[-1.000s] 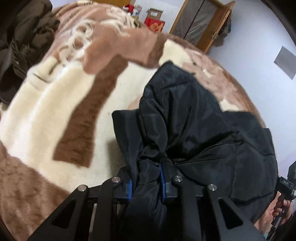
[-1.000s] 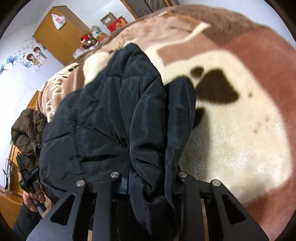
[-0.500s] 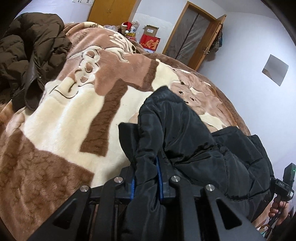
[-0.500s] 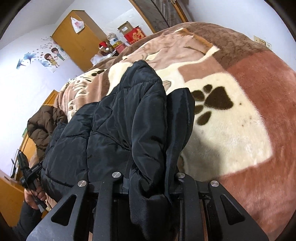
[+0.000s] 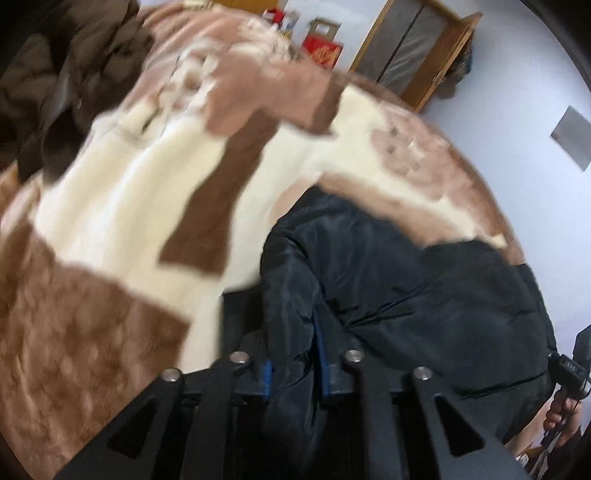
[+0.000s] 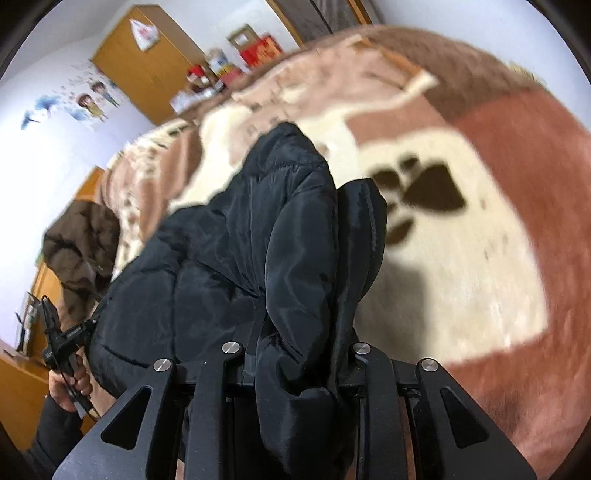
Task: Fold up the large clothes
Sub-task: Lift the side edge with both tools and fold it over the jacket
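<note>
Both grippers' fingers, left and right, just loosening, pinch the glossy, quilted black jacket above a plush blanket.

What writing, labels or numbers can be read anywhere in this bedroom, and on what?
Nothing reads clearly.
Red cardboard box by the door: gold marks, too blurred.
White plastic bag on the wooden wardrobe: red print, too small.
Cartoon wall stickers: pictures only.

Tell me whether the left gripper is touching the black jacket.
Touching: the left wrist view shows the left gripper with a fold of the black jacket bunched between its blue pads.
</note>
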Demonstrator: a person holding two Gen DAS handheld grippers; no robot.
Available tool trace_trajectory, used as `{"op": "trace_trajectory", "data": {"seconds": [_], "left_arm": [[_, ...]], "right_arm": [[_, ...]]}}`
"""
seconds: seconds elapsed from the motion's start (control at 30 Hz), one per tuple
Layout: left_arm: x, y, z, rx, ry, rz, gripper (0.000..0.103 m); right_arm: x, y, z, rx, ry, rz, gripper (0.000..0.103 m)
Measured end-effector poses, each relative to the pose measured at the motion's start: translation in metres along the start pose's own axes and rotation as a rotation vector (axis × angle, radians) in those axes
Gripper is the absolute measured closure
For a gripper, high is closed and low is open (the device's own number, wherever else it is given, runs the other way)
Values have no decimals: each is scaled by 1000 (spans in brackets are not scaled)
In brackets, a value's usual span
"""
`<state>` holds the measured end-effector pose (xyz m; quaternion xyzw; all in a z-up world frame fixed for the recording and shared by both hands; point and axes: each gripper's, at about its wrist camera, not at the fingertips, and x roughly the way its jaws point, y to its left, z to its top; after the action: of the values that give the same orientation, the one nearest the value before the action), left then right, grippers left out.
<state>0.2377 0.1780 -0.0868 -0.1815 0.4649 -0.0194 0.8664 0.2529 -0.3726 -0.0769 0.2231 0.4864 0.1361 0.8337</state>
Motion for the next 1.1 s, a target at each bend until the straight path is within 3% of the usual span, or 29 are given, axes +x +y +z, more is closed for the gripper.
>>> {"op": "trace_trajectory", "data": {"seconds": [0.07, 0.2, 0.37, 0.6, 0.67, 0.77, 0.9, 1.1], "left_arm": [[7, 8, -8, -8, 15, -36, 71], [24, 17, -10, 2, 11, -17, 35], [48, 39, -15, -117, 78, -140, 26], [70, 40, -27, -172, 150, -267, 26], [77, 36, -29, -170, 152, -271, 26], [75, 19, -28, -120, 123, -232, 43], [54, -2, -25, -42, 76, -158, 70], [-2, -21, -12, -6, -43, -161, 76]], "right_arm": [[8, -11, -8, 40, 12, 3, 71], [14, -20, -11, 63, 16, 7, 65], [21, -25, -13, 63, 38, 2, 60], [31, -33, -17, 86, 49, -7, 57], [35, -32, -16, 87, 52, -17, 57], [37, -27, -14, 71, 51, -47, 57], [27, -16, -12, 48, 32, -59, 72], [-11, 4, -3, 1, -44, -36, 79]]}}
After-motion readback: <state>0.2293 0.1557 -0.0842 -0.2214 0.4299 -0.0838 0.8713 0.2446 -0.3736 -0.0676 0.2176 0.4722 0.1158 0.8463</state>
